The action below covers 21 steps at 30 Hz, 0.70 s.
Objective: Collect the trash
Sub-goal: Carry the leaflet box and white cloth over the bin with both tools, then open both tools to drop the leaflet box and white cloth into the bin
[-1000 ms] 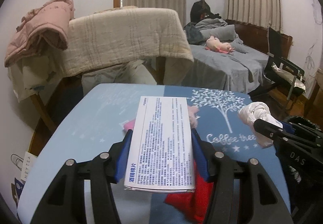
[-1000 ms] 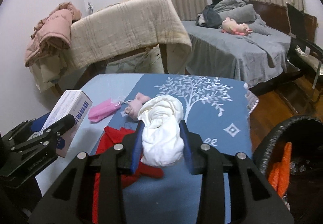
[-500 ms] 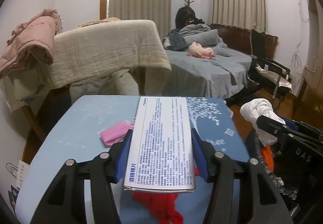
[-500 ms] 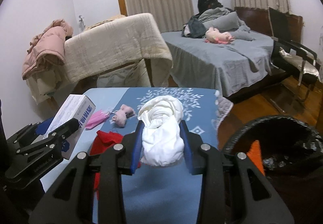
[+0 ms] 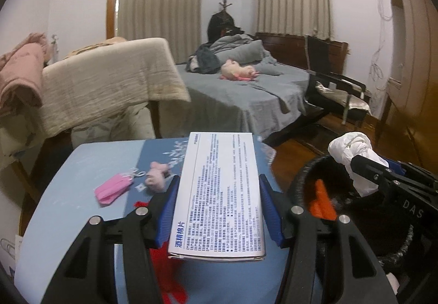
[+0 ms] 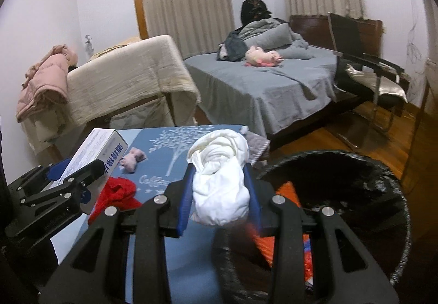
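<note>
Between the blue pads of my left gripper sits a white box printed with small text, clamped on both long sides and lying flat along the fingers, filling the lower centre of the left wrist view. From the right wrist camera I see the same box at lower left, held above the near edge of the blue table.

My right gripper is closed on a crumpled white wad, both pads pressing into its sides; the wad bulges above and below them. It sits in the middle of the right wrist view, with the rim of the black trash bin curving just to its right. The bin fills the lower right of that frame, and an orange scrap lies inside it. In the left wrist view the wad shows at right, over the bin's near rim.

On the table, left of centre in the left view, lie a pink face mask and a small pink plush, just beside each other. A red cloth lies on the table at lower left of the right view, beside the box. Beyond the table, upper centre, stands a grey bed.
</note>
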Tool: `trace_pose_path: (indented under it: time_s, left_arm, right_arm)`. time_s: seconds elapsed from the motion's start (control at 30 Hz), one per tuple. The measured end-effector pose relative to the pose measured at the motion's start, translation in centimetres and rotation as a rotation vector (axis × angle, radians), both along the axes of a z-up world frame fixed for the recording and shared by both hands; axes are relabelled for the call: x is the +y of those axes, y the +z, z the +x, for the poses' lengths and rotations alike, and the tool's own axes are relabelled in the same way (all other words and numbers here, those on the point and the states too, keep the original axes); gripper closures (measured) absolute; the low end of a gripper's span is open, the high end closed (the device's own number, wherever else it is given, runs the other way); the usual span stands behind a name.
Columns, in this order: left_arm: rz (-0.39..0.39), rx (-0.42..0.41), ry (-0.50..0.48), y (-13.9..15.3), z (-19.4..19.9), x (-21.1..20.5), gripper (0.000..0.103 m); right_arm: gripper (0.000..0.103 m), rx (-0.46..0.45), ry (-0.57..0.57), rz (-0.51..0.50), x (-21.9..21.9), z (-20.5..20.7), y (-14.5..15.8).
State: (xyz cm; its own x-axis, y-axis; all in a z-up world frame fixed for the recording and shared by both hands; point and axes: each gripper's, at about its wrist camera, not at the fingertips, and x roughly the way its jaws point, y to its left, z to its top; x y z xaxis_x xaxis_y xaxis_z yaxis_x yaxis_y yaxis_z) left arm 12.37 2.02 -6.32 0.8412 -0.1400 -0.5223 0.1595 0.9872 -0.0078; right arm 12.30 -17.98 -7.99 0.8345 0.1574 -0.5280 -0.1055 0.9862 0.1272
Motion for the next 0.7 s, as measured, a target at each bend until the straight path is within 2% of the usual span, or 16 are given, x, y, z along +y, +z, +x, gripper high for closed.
trace_pose_path:
  time_s: [0.7]
  left_arm:
    - [0.005,-0.005,-0.236,-0.1,0.1,-11.3,0.048]
  right_arm:
    - [0.069,-0.010,-0.203,-0.016,-10.4,-3.6,-0.2]
